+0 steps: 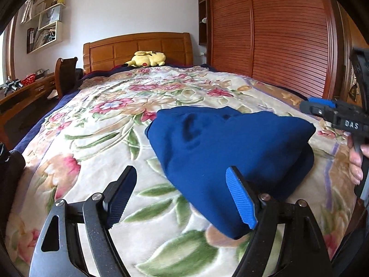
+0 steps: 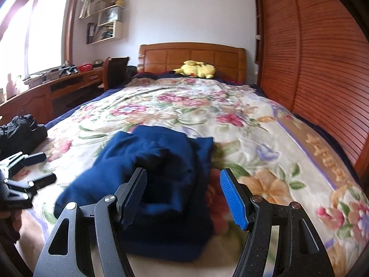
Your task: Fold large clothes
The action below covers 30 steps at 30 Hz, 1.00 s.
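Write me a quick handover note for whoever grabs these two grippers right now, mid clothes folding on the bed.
Left gripper: open, nothing between the fingers, beside the near corner of the blue garment.
Right gripper: open, empty, hovering over the garment's near edge.
Garment: lies on the floral blanket in a thick, layered bundle, rumpled on top.
Done: it appears folded over at least once; neither gripper holds it.
Left: probably flatten and square the bundle. A dark heap lies at the bed's left edge; I can't tell whether it is clothing.

The bed (image 2: 265, 120) is bare past the blue cloth (image 2: 147, 161) (a black bag (image 2: 20, 131) blocks the left edge).
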Tool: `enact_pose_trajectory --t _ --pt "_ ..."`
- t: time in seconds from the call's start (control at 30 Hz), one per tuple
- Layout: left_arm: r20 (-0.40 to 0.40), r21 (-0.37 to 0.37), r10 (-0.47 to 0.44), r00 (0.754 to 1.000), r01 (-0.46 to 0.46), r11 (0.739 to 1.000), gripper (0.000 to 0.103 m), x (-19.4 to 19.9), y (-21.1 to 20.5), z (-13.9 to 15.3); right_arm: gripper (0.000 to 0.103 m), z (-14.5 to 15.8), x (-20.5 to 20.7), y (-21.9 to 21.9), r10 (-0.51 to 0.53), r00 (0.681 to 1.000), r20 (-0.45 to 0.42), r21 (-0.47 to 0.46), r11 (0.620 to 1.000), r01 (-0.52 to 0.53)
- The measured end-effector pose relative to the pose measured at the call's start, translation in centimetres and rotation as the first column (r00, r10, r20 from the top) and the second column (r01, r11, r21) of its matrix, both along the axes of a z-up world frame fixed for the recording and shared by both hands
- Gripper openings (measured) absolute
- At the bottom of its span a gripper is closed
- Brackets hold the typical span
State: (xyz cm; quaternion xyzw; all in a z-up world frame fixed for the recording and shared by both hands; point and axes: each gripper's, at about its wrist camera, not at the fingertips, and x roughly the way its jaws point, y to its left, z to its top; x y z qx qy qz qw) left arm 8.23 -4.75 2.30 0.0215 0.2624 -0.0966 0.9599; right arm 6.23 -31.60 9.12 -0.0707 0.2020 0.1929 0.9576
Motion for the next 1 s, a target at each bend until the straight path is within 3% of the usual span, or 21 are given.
enact_pose_trajectory --t 0.13,0.33,0.5,0.67,0.8,0.93,1.0 --pt "-0.006 -0.002 0.008 1.000 -0.008 1.000 0.080 -0.1 0.9 -0.3 0.068 0.1 1.7 3.0 0.020 1.000 -0.018 -0.105 0.994 -0.022" --pt "0.002 -0.011 0.027 1.000 -0.027 1.000 0.080 -0.4 2.2 -0.1 0.068 1.0 4.1 6.0 0.067 0.995 -0.076 -0.146 0.986 -0.078" --pt "0.000 -0.024 0.032 0.999 -0.032 0.999 0.080 -0.8 3.2 -0.1 0.068 -0.6 5.3 6.6 0.058 0.985 -0.163 -0.201 0.975 -0.091" --pt "0.002 -0.035 0.038 0.999 -0.038 0.999 0.080 -1.3 4.2 0.0 0.068 -1.7 7.9 5.7 0.045 0.952 -0.304 -0.113 0.990 -0.083" --pt "-0.009 -0.046 0.044 0.999 -0.044 0.998 0.080 -1.4 4.8 0.0 0.068 -2.1 9.0 6.0 0.048 0.942 -0.331 -0.130 0.987 -0.096" --pt "-0.018 -0.061 0.045 0.999 -0.046 0.997 0.080 -1.6 5.2 0.1 0.052 -2.4 9.2 7.2 0.066 0.939 -0.339 -0.168 0.977 -0.129" --pt "-0.013 -0.064 0.044 0.999 -0.044 0.997 0.080 -1.8 5.2 0.1 0.038 -2.1 8.7 7.4 0.075 0.942 -0.326 -0.186 0.972 -0.141"
